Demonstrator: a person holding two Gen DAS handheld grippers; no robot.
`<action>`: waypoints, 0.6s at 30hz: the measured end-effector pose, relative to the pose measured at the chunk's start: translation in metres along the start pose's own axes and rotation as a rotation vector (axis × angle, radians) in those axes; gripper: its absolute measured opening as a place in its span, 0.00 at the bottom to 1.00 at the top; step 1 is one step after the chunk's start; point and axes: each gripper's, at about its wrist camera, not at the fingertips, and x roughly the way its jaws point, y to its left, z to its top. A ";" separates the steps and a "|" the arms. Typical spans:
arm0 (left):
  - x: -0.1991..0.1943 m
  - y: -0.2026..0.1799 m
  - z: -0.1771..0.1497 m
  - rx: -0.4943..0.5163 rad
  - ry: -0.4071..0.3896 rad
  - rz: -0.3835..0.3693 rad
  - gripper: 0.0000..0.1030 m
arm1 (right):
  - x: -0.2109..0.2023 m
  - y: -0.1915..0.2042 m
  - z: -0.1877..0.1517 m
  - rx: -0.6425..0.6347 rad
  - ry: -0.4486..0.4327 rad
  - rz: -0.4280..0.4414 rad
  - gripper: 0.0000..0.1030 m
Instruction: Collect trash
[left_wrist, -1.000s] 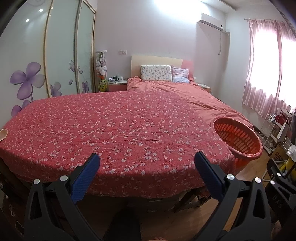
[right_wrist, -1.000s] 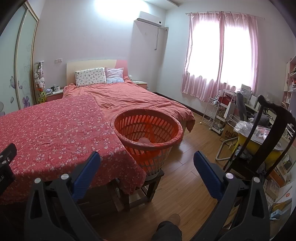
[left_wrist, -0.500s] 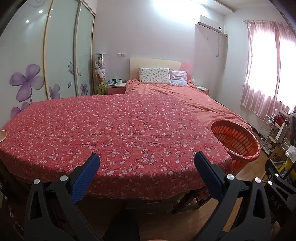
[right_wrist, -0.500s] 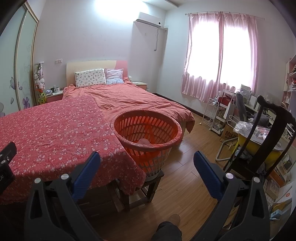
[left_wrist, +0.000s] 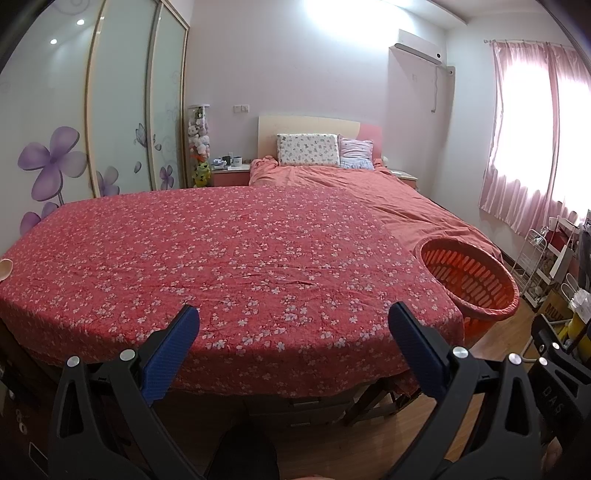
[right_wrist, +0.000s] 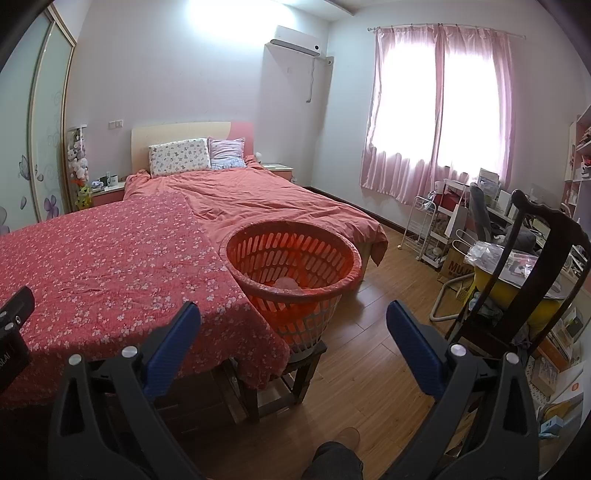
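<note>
1. At the right end of the cloth-covered table (right_wrist: 110, 266), I see the orange basket (right_wrist: 291, 254) standing on a small dark wooden stool (right_wrist: 291, 373), its rim touching the table's right edge.
2. In the basket's bottom lies a pale, whitish crumpled piece (right_wrist: 286, 284); I cannot tell what it is. A clear plastic liner seems folded over the rim.
3. My left gripper (left_wrist: 295, 332) hangs before the table's near edge, jaws spread wide, with nothing between the blue pads (left_wrist: 173, 350).
4. My right gripper (right_wrist: 293, 332) points at the basket from the near side, jaws likewise spread wide and holding nothing.
5. In the left wrist view a small pale rounded object (left_wrist: 5, 267) sits at the table's far left edge, partly cut off by the frame; I cannot identify it.
6. The floral cloth (left_wrist: 229, 258) lies across the tabletop and drapes over the near edge.
7. The table's far edge meets the foot of the bed (right_wrist: 266, 199).
8. Wood floor (right_wrist: 380, 295) lies open right of the basket, up to a dark chair (right_wrist: 532, 266) and cluttered shelves along the right wall.
</note>
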 end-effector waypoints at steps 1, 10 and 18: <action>0.000 0.000 0.000 0.000 0.000 0.000 0.98 | 0.000 0.000 0.000 0.000 0.000 0.000 0.96; 0.000 0.000 0.000 0.001 0.000 0.000 0.98 | -0.001 0.000 0.000 0.001 0.001 0.000 0.96; 0.001 0.002 -0.001 0.001 0.007 -0.001 0.98 | -0.001 0.000 0.000 0.001 0.001 0.000 0.96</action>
